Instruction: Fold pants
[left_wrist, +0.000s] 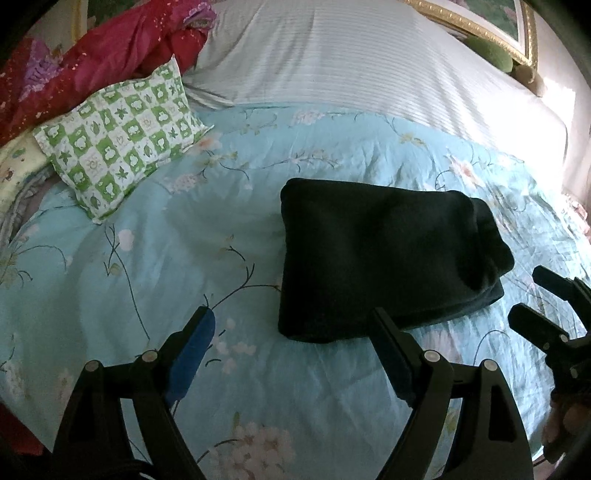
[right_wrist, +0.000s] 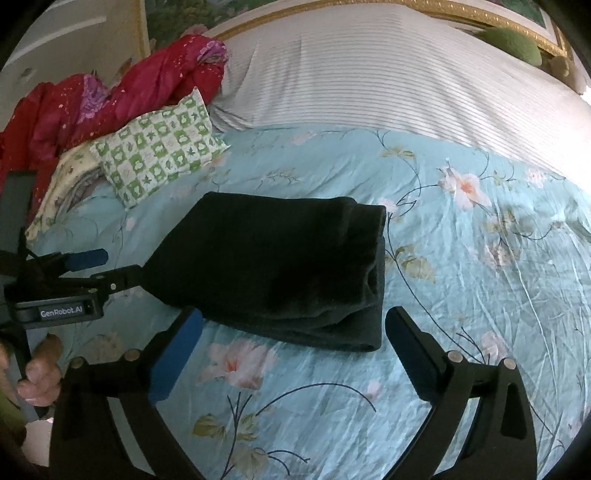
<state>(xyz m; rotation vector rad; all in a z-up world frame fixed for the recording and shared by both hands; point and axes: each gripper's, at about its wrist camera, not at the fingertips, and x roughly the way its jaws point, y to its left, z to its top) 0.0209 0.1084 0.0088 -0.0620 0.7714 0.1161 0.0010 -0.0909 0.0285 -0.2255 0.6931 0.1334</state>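
Observation:
The black pants (left_wrist: 384, 258) lie folded into a thick rectangle on the light blue floral bedspread (left_wrist: 184, 258); they also show in the right wrist view (right_wrist: 280, 266). My left gripper (left_wrist: 291, 314) is open and empty, just in front of the near left corner of the pants. My right gripper (right_wrist: 291, 314) is open and empty, just in front of the near edge of the pants. The right gripper also shows at the right edge of the left wrist view (left_wrist: 528, 295), and the left gripper at the left of the right wrist view (right_wrist: 122, 264).
A green and white checked pillow (left_wrist: 122, 140) lies at the back left, with red bedding (left_wrist: 92, 55) behind it. A white striped sheet (left_wrist: 351, 62) covers the far half of the bed. A gold picture frame (left_wrist: 480, 29) stands at the back right.

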